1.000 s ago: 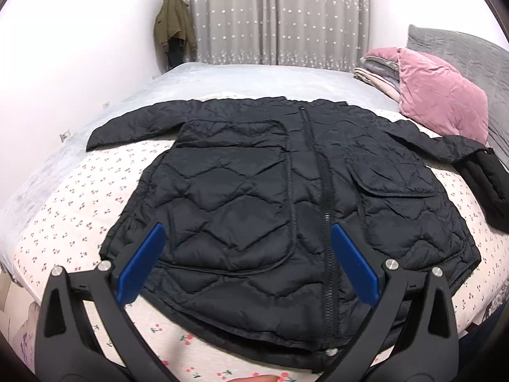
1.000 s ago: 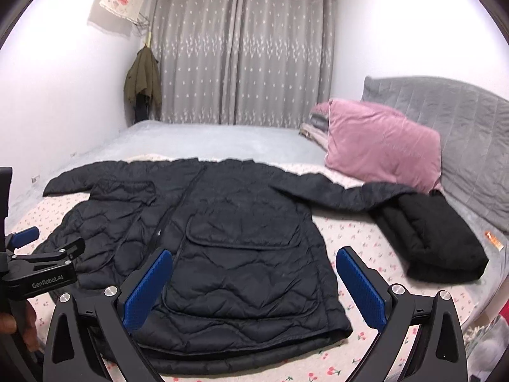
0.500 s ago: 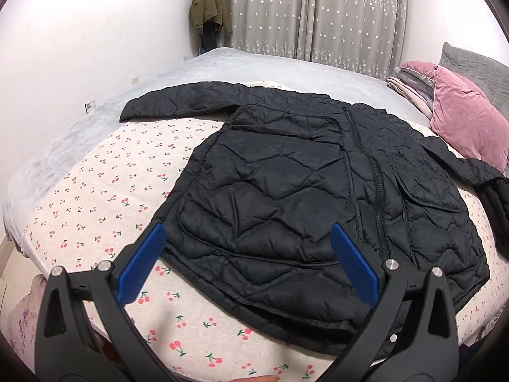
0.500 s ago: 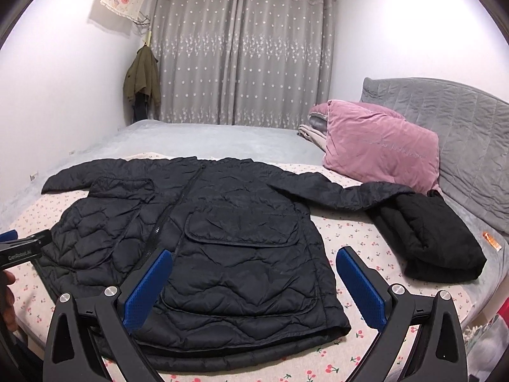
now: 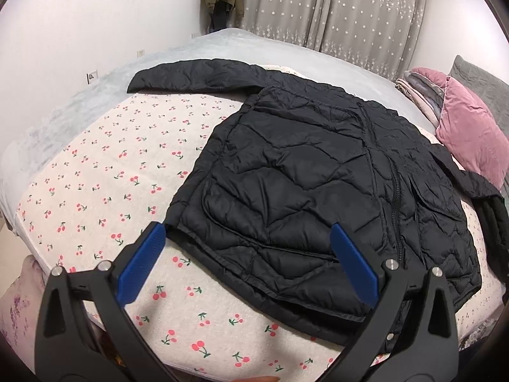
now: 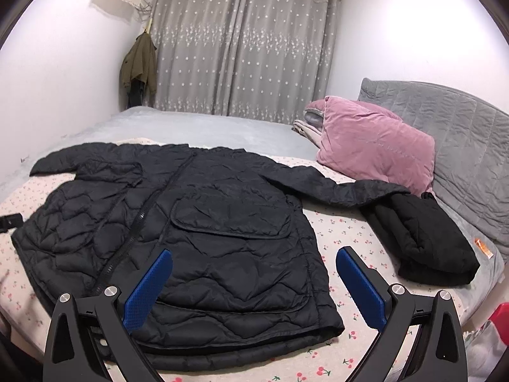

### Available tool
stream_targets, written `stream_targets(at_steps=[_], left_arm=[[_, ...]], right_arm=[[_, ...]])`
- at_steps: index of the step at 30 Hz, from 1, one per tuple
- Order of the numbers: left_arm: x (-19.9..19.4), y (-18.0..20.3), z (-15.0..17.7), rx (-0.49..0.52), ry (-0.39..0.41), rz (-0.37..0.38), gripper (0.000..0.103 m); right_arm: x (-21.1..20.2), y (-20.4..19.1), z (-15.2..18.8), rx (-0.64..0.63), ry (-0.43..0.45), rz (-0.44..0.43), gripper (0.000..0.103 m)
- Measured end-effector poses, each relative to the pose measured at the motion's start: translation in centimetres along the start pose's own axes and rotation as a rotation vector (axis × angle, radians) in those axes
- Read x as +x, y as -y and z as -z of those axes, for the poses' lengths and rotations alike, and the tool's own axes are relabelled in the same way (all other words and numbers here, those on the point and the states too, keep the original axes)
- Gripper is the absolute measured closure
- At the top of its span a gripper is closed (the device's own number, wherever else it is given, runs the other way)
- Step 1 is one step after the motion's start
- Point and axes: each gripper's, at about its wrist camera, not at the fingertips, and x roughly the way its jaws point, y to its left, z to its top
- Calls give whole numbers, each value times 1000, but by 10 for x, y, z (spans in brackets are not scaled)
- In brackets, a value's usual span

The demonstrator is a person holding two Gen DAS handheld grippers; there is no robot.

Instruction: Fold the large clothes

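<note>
Black quilted jacket [image 5: 318, 197] lies spread flat, sleeves out, across frame centre on the cherry-print bed [image 5: 127, 191], ready for folding, while left gripper [image 5: 245, 264] and right gripper [image 6: 254, 289] hover released, empty.

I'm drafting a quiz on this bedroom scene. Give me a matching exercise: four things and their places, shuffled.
Things:
1. black jacket
2. pink pillow
3. green coat
4. folded black garment

Places:
A. hanging by the curtain
B. spread flat on the cherry-print sheet
C. against the grey headboard
D. under the jacket's sleeve end

Pairs: 1-B, 2-C, 3-A, 4-D
</note>
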Motion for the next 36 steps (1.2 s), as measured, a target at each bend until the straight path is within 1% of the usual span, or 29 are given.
stream_targets(at_steps=[3, 5, 6, 7, 9, 10, 12, 13, 14, 16, 17, 18, 19, 20, 21, 22, 23, 24, 25, 26, 30, 33, 35, 36], left_arm=[[-2, -3, 1, 4, 11, 9, 0], [-3, -3, 1, 8, 12, 16, 0], [-2, -4, 0, 8, 8, 15, 0], [1, -6, 0, 5, -2, 11, 0], [12, -12, -1, -18, -52, 3, 0], [18, -17, -2, -42, -77, -1, 1], [25, -27, -1, -82, -97, -14, 3], [28, -29, -1, -93, -103, -16, 5], [31, -30, -2, -95, -109, -15, 6], [39, -27, -4, -89, -134, -28, 8], [47, -27, -4, -93, -156, -38, 14], [55, -28, -5, -105, -180, -40, 17], [64, -29, -5, -125, -210, -37, 26], [74, -31, -4, -150, -243, -36, 39], [82, -32, -2, -167, -268, -37, 46], [88, -31, 1, -175, -289, -32, 56], [89, -27, 2, -164, -288, -32, 66], [87, -23, 3, -145, -278, -30, 75], [83, -18, 4, -127, -267, -15, 88], [77, -14, 7, -117, -260, 1, 90], [56, -9, 23, -84, -234, 52, 91], [39, -2, 32, -40, -221, 67, 91], [32, 1, 36, -25, -207, 64, 91], [29, 2, 35, -19, -201, 57, 91]], right_arm=[[5, 7, 2, 16, -16, 8, 0], [6, 11, 4, 31, -20, 2, 0], [9, 13, 4, 35, -36, -5, 0], [15, 16, 4, 41, -69, -13, 0], [31, 29, 6, 78, -151, -38, 0], [46, 44, 9, 153, -212, -78, 0], [68, 75, 18, 305, -295, -131, 0], [80, 93, 26, 399, -337, -145, 0], [90, 105, 33, 454, -374, -144, 0], [110, 119, 46, 503, -463, -154, 0], [118, 121, 52, 516, -502, -157, 1], [124, 122, 58, 527, -522, -153, 2], [129, 121, 64, 534, -549, -163, 10], [133, 117, 66, 526, -565, -179, 27], [138, 112, 70, 510, -583, -202, 37], [140, 107, 69, 506, -583, -224, 63], [140, 106, 68, 501, -567, -246, 85], [139, 108, 65, 499, -552, -254, 88], [137, 111, 63, 503, -538, -254, 92], [135, 116, 60, 509, -518, -249, 95], [118, 131, 42, 462, -444, -173, 97], [104, 144, 28, 413, -383, -99, 98], [109, 147, 24, 395, -389, -90, 98], [107, 144, 24, 358, -395, -77, 98]])
